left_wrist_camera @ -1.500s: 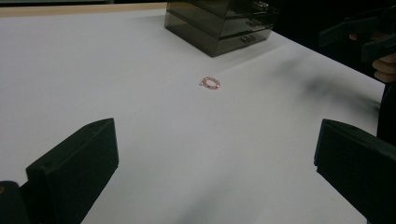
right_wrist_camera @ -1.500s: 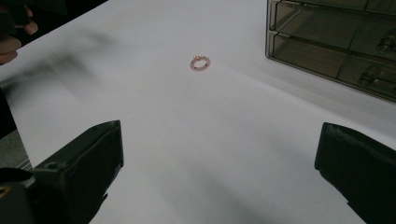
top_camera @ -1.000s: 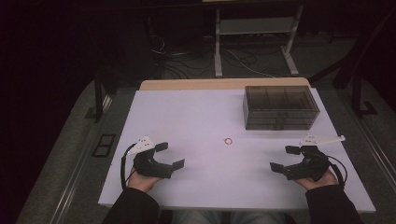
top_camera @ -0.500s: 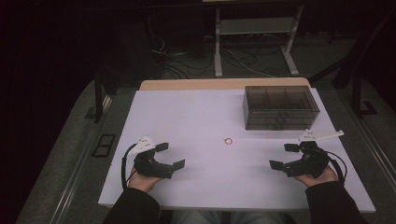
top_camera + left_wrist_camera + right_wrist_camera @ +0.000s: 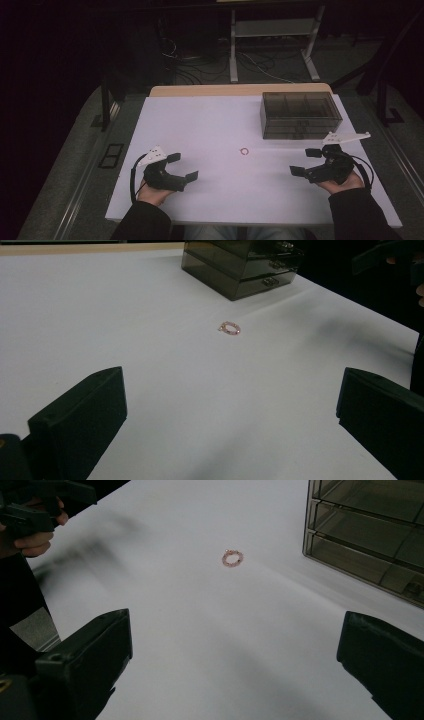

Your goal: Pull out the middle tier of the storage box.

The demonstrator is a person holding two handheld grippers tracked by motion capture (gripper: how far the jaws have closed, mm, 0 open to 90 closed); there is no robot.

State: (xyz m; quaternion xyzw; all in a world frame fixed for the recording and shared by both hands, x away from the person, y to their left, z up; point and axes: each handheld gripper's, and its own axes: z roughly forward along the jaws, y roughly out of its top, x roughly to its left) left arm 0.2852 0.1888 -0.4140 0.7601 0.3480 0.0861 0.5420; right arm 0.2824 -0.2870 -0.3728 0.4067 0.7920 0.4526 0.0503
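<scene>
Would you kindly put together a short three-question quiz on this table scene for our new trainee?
1. True or false: the pink bead ring lies inside the smoky drawer box.
2. Which is open: the left gripper, the right gripper, or both?
3. Fill in: the ring lies on the white ____.

Key: 1 false, it lies apart on the open surface; 2 both; 3 table.

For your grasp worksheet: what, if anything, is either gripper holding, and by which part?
Nothing. The left gripper and right gripper are open; the pink ring lies untouched between them.
</scene>
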